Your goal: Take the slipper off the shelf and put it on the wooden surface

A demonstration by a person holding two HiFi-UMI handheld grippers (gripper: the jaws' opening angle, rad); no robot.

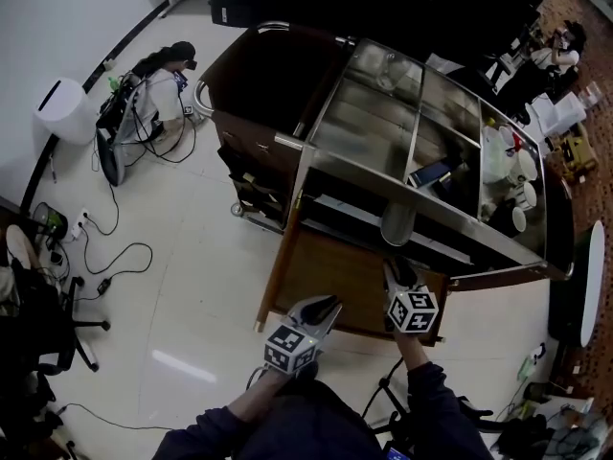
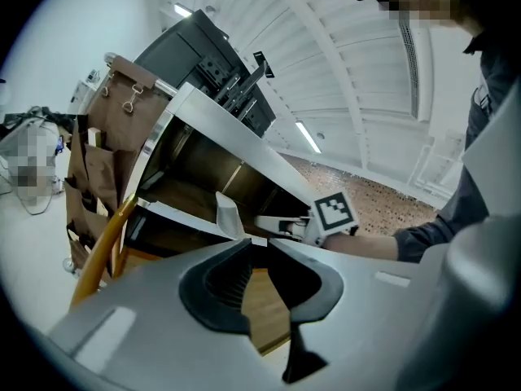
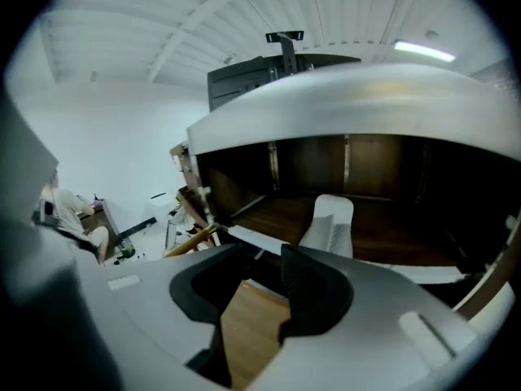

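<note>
Dark sleeves [image 1: 436, 391], grey marker-cubed grippers [image 1: 329, 304]

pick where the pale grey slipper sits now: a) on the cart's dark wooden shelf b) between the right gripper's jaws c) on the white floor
a: the pale grey slipper rests on the dark wooden shelf, past the right gripper, jaws open and empty.

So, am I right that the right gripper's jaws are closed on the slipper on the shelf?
Not quite: the right gripper is not closed on the slipper. Its jaws stand apart with nothing between them, and the slipper rests on the shelf beyond them. The right gripper view shows this.
</note>
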